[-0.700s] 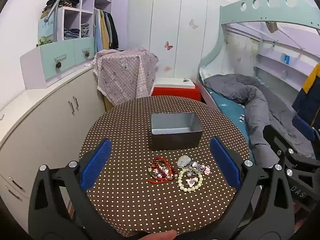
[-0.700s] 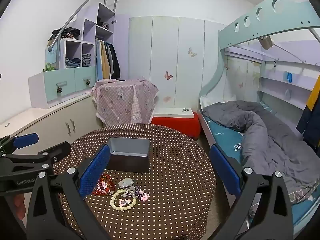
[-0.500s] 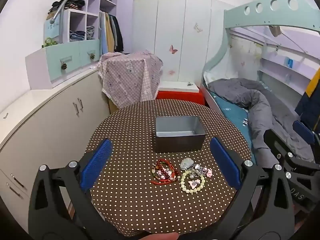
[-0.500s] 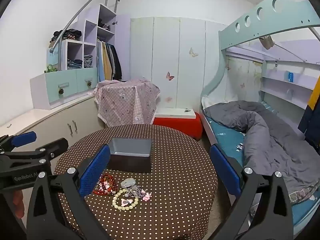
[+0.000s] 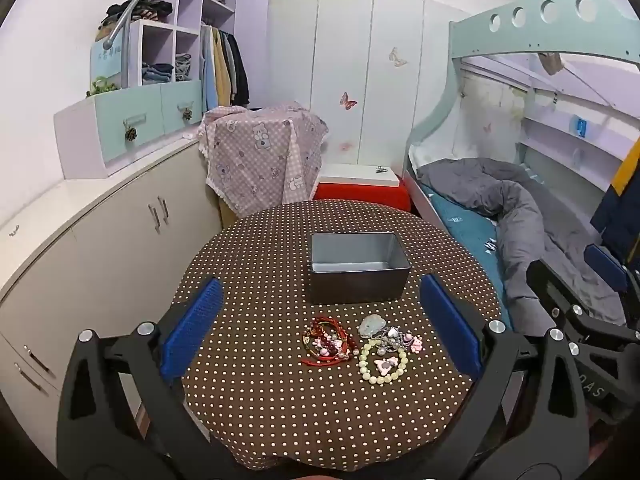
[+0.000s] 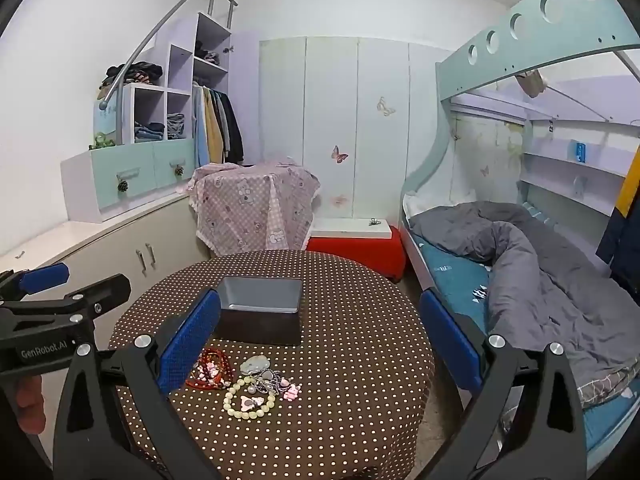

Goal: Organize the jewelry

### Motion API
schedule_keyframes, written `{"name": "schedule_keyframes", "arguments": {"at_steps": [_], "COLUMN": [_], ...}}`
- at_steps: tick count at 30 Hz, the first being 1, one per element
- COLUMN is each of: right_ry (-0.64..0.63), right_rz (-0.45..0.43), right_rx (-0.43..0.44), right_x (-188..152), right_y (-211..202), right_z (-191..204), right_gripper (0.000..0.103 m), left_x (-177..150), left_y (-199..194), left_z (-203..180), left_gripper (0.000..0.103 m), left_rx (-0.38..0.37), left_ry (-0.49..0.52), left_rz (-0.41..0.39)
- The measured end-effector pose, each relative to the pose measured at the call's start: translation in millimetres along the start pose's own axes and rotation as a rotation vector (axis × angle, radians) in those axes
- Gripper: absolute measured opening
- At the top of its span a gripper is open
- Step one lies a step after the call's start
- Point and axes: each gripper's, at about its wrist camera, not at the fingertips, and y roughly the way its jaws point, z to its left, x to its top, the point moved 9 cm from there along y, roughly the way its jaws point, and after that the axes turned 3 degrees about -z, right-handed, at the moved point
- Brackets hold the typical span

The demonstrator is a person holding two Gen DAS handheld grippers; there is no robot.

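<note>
A small pile of jewelry lies on the round brown polka-dot table (image 5: 280, 400): a red bead bracelet (image 5: 329, 342), a pale green bead bracelet (image 5: 383, 364), a grey-green pendant (image 5: 372, 326) and a silver chain with pink charms (image 5: 400, 336). Behind it stands an open, empty grey metal box (image 5: 358, 266). My left gripper (image 5: 320, 330) is open and empty, held above the table's near edge. In the right wrist view the jewelry (image 6: 248, 380) and box (image 6: 260, 314) lie lower left. My right gripper (image 6: 320, 344) is open and empty, above the table's right half.
White cabinets (image 5: 100, 240) run along the left. A chair draped in a pink bear cloth (image 5: 264, 160) and a red stool (image 5: 360, 192) stand behind the table. A bunk bed with a grey duvet (image 6: 540, 260) is close on the right.
Both grippers have pulled back and risen slightly; the table and jewelry look a little farther away. The jewelry and box have not moved.
</note>
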Motion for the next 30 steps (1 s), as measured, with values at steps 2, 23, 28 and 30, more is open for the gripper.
{"name": "schedule_keyframes", "arguments": {"at_steps": [2,23,28,30], "right_ry": [-0.003,0.005,0.006,0.005], "right_rz": [0.001,-0.009,-0.012,-0.011], "right_rx": [0.001,-0.004,-0.008,-0.009], "right_x": [0.6,3.8,4.5,4.7], "right_y": [-0.4,-2.2,-5.2,-4.9], "right_z": [-0.3,-3.4,-3.8,-4.1], "right_gripper": [0.095,0.095,0.095,0.095], "left_x": [-0.9,4.0,4.0,4.7], "left_y": [0.8,-4.0,-5.9,-5.9], "left_z": [1.0,-1.9,-2.3,-2.2], "left_gripper": [0.096,0.096,0.096,0.096], "left_rx": [0.003,0.012,0.012,0.012], "left_ry": [-0.012,0.001,0.005,0.004], "left_rz": [0.004,-0.026,-0.033,-0.033]}}
